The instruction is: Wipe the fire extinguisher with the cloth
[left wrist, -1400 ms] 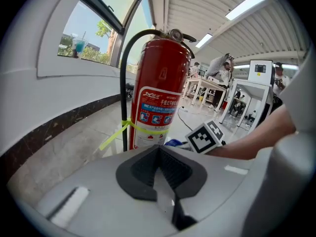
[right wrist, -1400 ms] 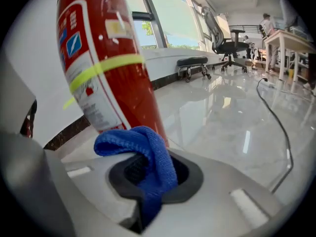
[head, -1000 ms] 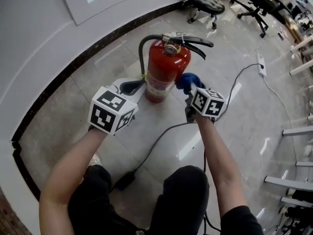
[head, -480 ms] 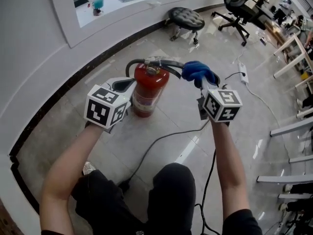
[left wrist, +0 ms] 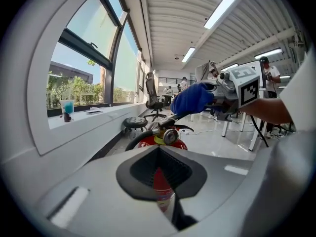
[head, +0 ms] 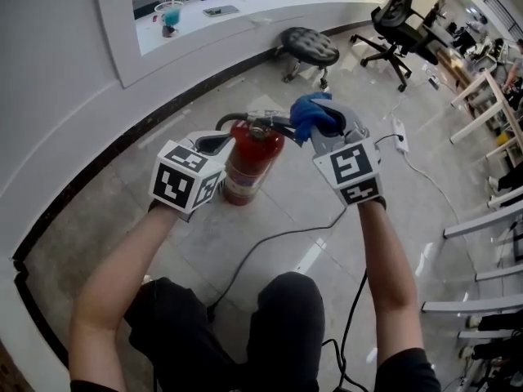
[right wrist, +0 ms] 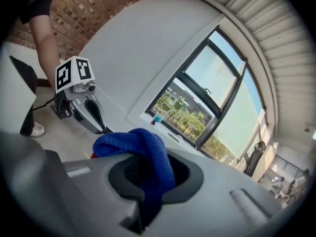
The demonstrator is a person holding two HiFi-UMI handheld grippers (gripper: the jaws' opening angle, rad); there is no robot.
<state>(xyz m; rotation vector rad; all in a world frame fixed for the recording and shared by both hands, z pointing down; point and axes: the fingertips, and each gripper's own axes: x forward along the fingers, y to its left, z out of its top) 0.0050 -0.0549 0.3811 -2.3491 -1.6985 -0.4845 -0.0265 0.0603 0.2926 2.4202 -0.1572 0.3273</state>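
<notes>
A red fire extinguisher [head: 245, 170] stands upright on the pale floor tiles, black hose and handle on top. My right gripper [head: 324, 131] is shut on a bunched blue cloth [head: 310, 113], which sits over the handle's right end. In the right gripper view the cloth [right wrist: 144, 149] bulges out between the jaws. My left gripper [head: 214, 142] is at the extinguisher's upper left, jaws together and nothing in them. The left gripper view looks through the pad notch at the extinguisher [left wrist: 170, 136], with the cloth [left wrist: 192, 98] above it.
A black cable [head: 270, 242] runs across the floor in front of my knees. A round stool [head: 309, 46] and an office chair [head: 400, 23] stand behind. On the curved window ledge is a cup of blue liquid [head: 170, 15]. Table legs [head: 482, 219] line the right side.
My right gripper has carried the cloth up from the extinguisher's right flank to its handle. The left gripper has stayed at the extinguisher's left.
</notes>
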